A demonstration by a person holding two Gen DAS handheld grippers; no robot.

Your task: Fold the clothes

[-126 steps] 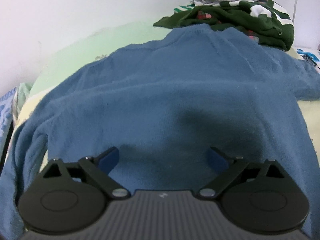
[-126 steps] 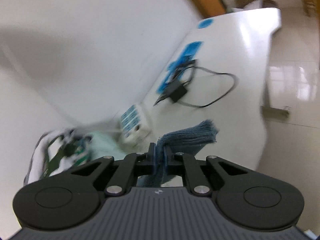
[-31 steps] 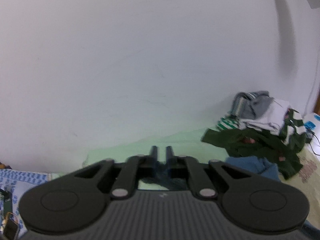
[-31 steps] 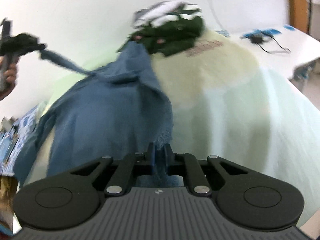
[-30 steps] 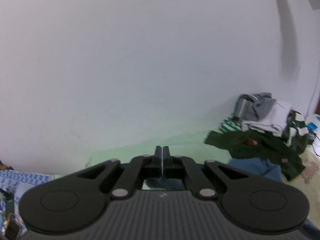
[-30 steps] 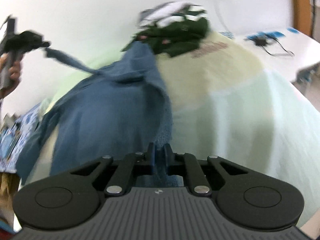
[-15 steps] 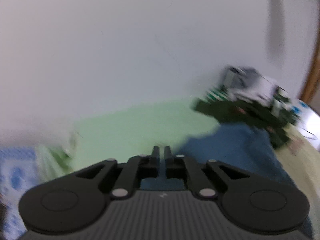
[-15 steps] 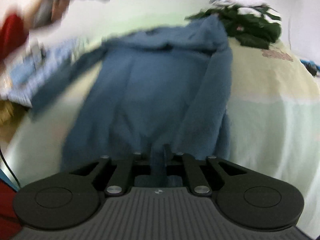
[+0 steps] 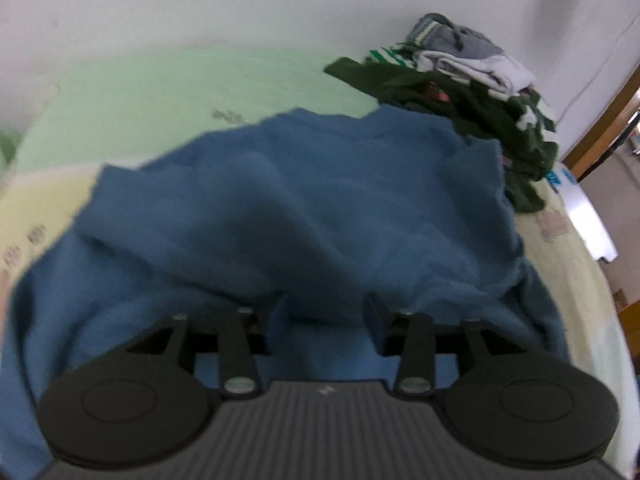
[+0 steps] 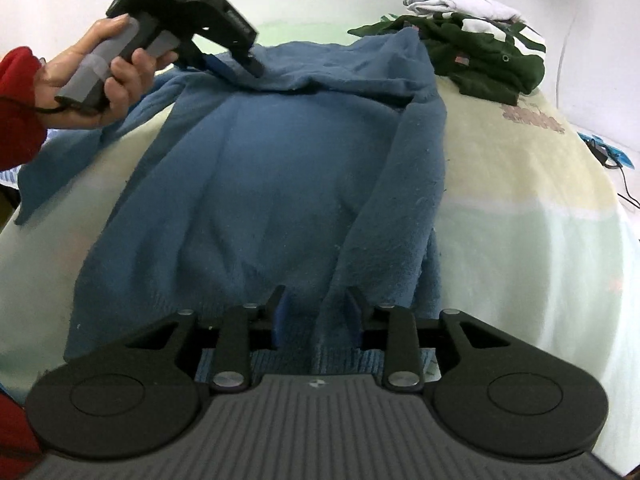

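On the bed (image 10: 520, 208), blue sweater (image 10: 280, 168) edges free

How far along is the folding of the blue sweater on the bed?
Done: the blue sweater lies spread on the bed, one sleeve folded down along its body. In hand: the jaws of the left gripper and the right gripper are opening, letting go near collar and hem. Left: the other sleeve hangs out sideways; the clothes pile waits unfolded.
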